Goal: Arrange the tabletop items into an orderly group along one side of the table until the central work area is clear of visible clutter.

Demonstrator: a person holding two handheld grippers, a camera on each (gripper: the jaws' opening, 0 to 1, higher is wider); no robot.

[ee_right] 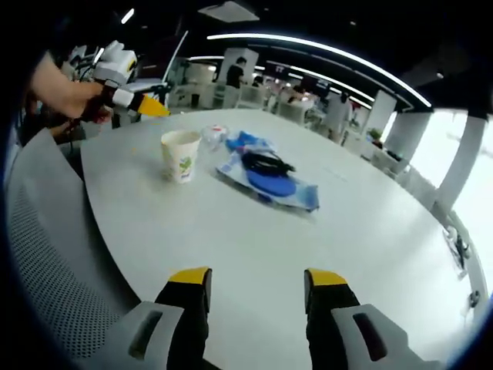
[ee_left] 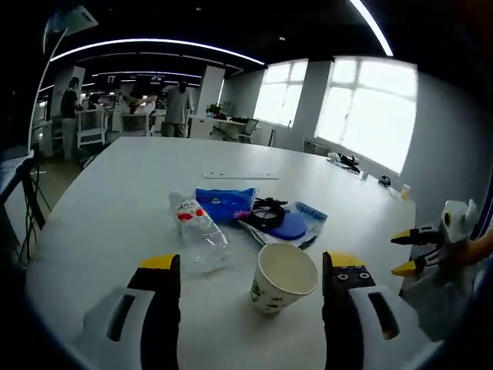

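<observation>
A white paper cup point(ee_left: 283, 276) with green print stands upright just beyond my open left gripper point(ee_left: 251, 264), nothing gripped. Behind it a clear plastic bottle point(ee_left: 199, 231) with a red label lies on its side. Further back are a blue packet point(ee_left: 226, 203), a black cable point(ee_left: 267, 213) and a blue disc point(ee_left: 290, 226) on a printed bag point(ee_left: 310, 213). My right gripper point(ee_right: 258, 279) hovers open over bare table, well short of the cup point(ee_right: 180, 154), the bottle point(ee_right: 214, 137), the cable point(ee_right: 266, 163) and the disc point(ee_right: 269, 183). It also shows at the right point(ee_left: 404, 253), and the left gripper point(ee_right: 142, 104) hangs left of the cup.
The round white table point(ee_left: 108, 193) has a thin white strip point(ee_left: 240, 176) behind the pile and small dark items point(ee_left: 348, 162) at its far edge by the windows. A grey mesh chair point(ee_right: 46, 254) sits at the table's near edge. People stand among desks in the background.
</observation>
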